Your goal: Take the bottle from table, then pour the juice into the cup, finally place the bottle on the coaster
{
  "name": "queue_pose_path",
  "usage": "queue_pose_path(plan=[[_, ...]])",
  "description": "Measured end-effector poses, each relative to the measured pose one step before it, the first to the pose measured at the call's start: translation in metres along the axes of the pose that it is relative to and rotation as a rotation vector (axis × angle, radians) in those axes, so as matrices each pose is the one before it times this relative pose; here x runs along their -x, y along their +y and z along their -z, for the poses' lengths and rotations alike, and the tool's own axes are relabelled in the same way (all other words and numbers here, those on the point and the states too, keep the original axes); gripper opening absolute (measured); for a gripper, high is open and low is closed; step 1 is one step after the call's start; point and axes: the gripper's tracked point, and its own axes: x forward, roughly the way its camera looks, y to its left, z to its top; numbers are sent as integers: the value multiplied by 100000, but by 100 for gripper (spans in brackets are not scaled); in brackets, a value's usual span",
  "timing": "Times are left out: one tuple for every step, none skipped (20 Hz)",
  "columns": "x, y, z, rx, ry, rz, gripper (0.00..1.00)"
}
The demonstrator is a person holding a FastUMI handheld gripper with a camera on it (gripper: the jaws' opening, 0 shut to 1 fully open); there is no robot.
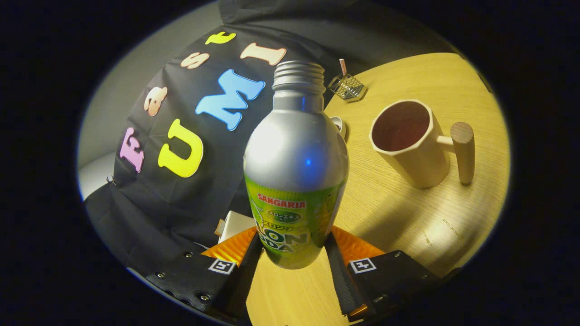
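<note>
the gripper (pixel 292 253) clamps the uncapped bottle (pixel 297 163) low on its body; the cup (pixel 414 142) sits at its two o'clock. tipping carelessly could let the bottle slip and splash the table (pixel 408 213).

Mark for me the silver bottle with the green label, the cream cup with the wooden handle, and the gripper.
Silver bottle with green label (pixel 297 154), gripper view: bare metal shoulder.
Cream cup with wooden handle (pixel 419 165), gripper view: outer wall.
Gripper (pixel 293 258), gripper view: midway between the fingertips, both pressing the bottle's base.

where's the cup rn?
Gripper view: cup stands on the table, beyond the claw, right of the bottle it grips.
</note>
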Motion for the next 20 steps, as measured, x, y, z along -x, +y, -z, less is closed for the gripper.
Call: queue_pose_path(plan=[[93,-136,-111,-1611,385,-57,76],[20,-271,45,-1936,271,-20,76],[-70,-116,-66,-2408,419,-310,76],[-28,-91,-74,-2854,697,-294,76],[83,-180,92,-3034,665,-391,76],[-34,26,-4,-2877,710,-455,76],[124,20,187,-2613,848,-563,76],[-76,65,56,-2249,792,-704,76],[10,135,139,-1844,465,-887,76],[6,167,110,-1641,526,-564,76],[-84,123,133,-1607,377,-519,76],[-34,120,27,-1884,458,-597,76],[-5,172,157,-2266,809,-622,76],[-139,23,87,-2242,789,-422,76],[-13,-12,183,-2172,831,-241,76],[-143,117,80,-2055,932,-107,76],[-47,131,147,-2169,757,-158,76],[-147,176,-62,-2428,549,-557,76],[-110,208,93,-2027,403,-236,76],[-4,95,65,-1640,87,-371,76]])
